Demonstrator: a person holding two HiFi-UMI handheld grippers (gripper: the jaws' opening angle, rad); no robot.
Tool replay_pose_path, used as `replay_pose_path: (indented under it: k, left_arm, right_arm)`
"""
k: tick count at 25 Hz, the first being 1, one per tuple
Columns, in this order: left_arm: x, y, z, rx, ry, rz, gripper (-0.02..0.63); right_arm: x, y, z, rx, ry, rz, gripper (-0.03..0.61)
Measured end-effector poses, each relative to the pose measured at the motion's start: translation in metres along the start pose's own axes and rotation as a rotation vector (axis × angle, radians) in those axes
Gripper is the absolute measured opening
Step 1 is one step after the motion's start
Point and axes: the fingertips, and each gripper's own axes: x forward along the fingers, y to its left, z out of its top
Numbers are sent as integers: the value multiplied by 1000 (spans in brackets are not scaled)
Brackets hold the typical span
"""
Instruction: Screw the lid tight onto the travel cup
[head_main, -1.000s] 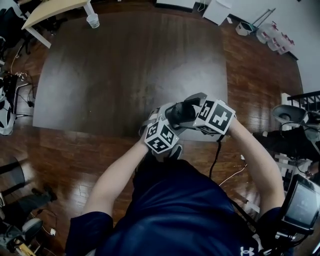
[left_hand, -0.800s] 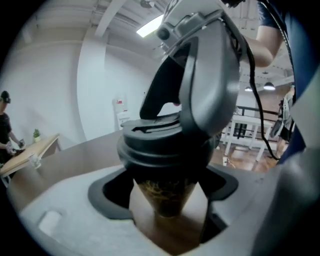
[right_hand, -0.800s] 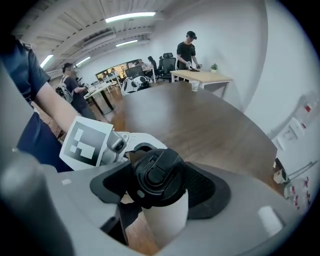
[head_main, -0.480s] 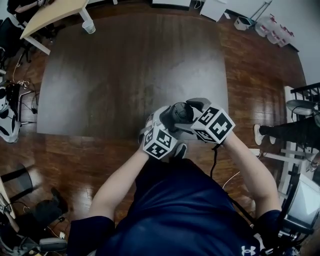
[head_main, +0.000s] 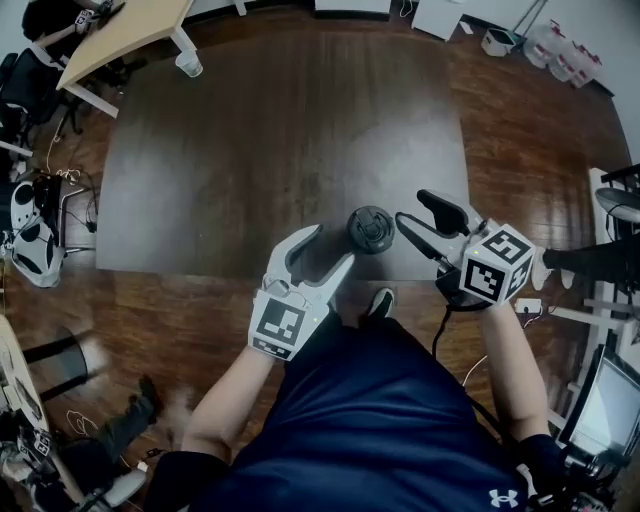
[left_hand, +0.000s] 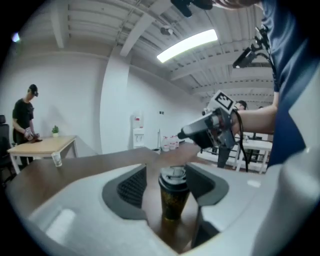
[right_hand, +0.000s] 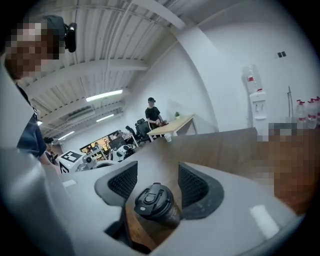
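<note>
The travel cup (head_main: 371, 229) stands upright near the front edge of the dark table (head_main: 270, 130), with its black lid (head_main: 370, 224) on top. My left gripper (head_main: 328, 247) sits just left of it, fingertips short of the cup, jaws closing with nothing pressed between them. From the right, my right gripper (head_main: 412, 206) points at the cup, also closing and apart from it. In the left gripper view the cup (left_hand: 172, 197) shows ahead between the pads (left_hand: 131, 186). In the right gripper view the lid (right_hand: 152, 198) lies just beyond the gripper (right_hand: 157, 182).
A light wooden table (head_main: 130, 25) with a clear plastic cup (head_main: 187, 64) stands at the far left. A person (left_hand: 24, 117) stands by it. A water dispenser (left_hand: 137, 131) is against the far wall. Bottles (head_main: 560, 55) sit on the floor at the far right.
Both grippers were bunched together around the cup at the table's front edge. Now the cup stands free on the table and the grippers have drawn apart, left and right.
</note>
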Motion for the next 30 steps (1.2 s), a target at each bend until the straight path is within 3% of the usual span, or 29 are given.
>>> replay_pose_path:
  k: [2, 5, 6, 11, 16, 20, 30]
  left_arm:
    - [-2, -6, 27, 15, -49, 9, 186]
    - [-5, -12, 53, 17, -59, 22, 8]
    - [-5, -14, 58, 7, -62, 26, 5]
    - [2, -22, 72, -60, -96, 22, 5]
    - [9, -32, 91, -59, -137, 31, 5]
    - [14, -39, 105, -78, -154, 29, 5]
    - [19, -44, 100, -129, -147, 22, 5]
  right_arm:
    - [-8, -1, 1, -5, -42, -24, 224]
    - [-19, 1, 5, -85, -114, -119, 52]
    - [-22, 4, 7, -113, -142, -147, 23]
    - [-44, 13, 16, -179, -264, -238, 23]
    - [-72, 13, 34, -207, -391, -342, 23]
    - [-84, 14, 44, -227, -407, -361, 23]
    - [-89, 14, 37, -280, -393, -378, 23]
